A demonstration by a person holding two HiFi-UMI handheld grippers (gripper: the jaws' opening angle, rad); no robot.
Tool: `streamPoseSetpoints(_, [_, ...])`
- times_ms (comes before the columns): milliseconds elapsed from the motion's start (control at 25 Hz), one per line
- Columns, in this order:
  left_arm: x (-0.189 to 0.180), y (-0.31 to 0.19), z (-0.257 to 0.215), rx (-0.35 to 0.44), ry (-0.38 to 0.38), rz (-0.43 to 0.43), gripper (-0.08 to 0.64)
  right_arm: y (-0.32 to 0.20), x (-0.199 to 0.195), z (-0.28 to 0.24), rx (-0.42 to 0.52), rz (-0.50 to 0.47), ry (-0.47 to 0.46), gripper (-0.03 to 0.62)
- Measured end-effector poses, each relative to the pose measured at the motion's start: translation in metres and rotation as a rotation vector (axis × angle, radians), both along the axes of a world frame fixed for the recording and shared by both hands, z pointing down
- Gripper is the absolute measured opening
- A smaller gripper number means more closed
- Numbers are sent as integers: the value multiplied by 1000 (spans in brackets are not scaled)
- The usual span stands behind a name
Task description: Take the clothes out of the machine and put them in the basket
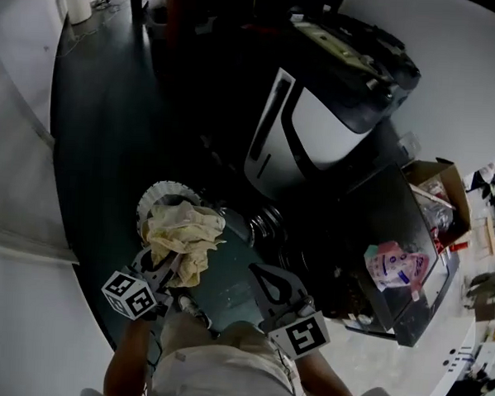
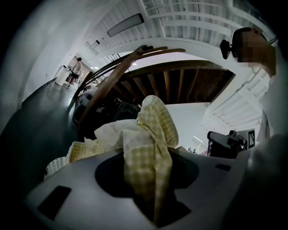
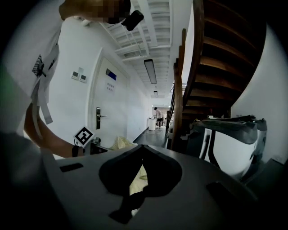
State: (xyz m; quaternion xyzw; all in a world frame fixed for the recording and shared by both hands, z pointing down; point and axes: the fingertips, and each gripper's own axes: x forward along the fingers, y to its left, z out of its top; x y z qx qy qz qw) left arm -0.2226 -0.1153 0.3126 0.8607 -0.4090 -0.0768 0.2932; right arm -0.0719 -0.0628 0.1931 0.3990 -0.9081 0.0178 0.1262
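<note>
A: Dark floor, the machine (image 1: 317, 130) standing open behind. Where's the cloth?
B: The left gripper's (image 1: 171, 260) jaws pinch the yellow checked cloth (image 1: 184, 231) just above the basket (image 1: 158, 193), likely to drop it in. The right gripper's (image 1: 258, 275) jaws are together, empty.

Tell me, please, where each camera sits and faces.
Head view: on the head, steeply down at machine, basket, left gripper, right gripper; shorts show.
Left gripper view: on that gripper, facing the staircase along jaws shut on the checked cloth; torso at right.
Right gripper view: on that gripper, facing corridor and machine; arm at left.
Shared: head and left gripper views show checked cloth and basket.
</note>
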Motion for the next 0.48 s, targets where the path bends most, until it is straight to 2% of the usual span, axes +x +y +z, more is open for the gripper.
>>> streamPoseSetpoints(160, [-41, -21, 3, -8, 47, -76, 170, -38, -48, -7, 26, -80, 23, 12])
streamPoseSetpoints(280, [-61, -34, 5, -21, 75, -146, 170, -59, -79, -13, 39, -165, 8, 12])
streamPoseSetpoints(480, [-71, -47, 28, -51, 94, -284, 171, -94, -93, 17, -37, -299, -7, 13])
